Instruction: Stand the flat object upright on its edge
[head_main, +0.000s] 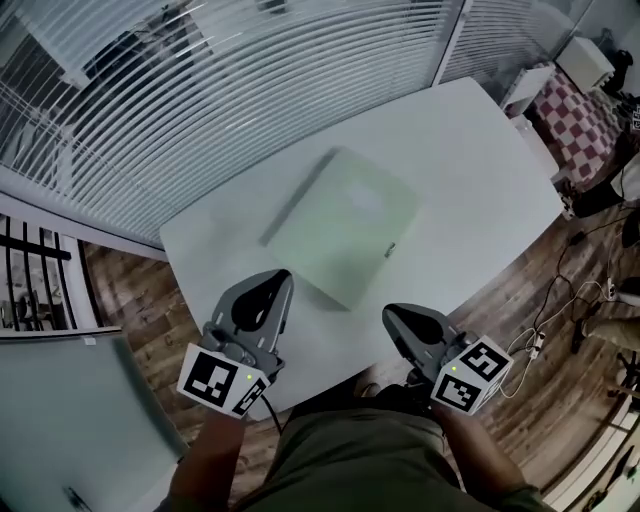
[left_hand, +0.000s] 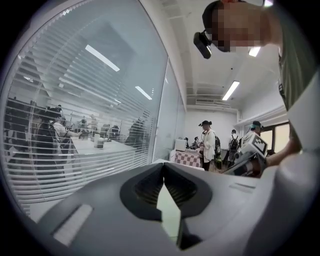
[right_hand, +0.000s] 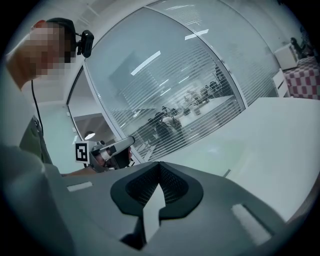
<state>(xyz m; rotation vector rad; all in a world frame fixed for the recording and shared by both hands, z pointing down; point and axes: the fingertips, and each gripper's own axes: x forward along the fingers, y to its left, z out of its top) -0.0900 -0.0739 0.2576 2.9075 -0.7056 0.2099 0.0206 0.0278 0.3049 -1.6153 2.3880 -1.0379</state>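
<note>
A pale green, flat square object (head_main: 345, 225) lies flat in the middle of the white table (head_main: 470, 150). My left gripper (head_main: 283, 275) is at the table's near edge, just short of the object's near left side, jaws shut and empty. My right gripper (head_main: 390, 312) hovers by the near edge, a little short of the object's near corner, also shut with nothing in it. In the left gripper view the closed jaws (left_hand: 163, 165) meet at the tips, and the right gripper (left_hand: 250, 152) shows at the right. In the right gripper view the jaws (right_hand: 159, 164) are likewise together, with the left gripper (right_hand: 107, 150) beyond them.
A glass wall with slatted blinds (head_main: 250, 80) runs behind the table. A checkered cloth (head_main: 580, 115) covers furniture at the far right. Cables (head_main: 560, 320) lie on the wooden floor to the right. Several people (left_hand: 207, 142) stand in the room's far end.
</note>
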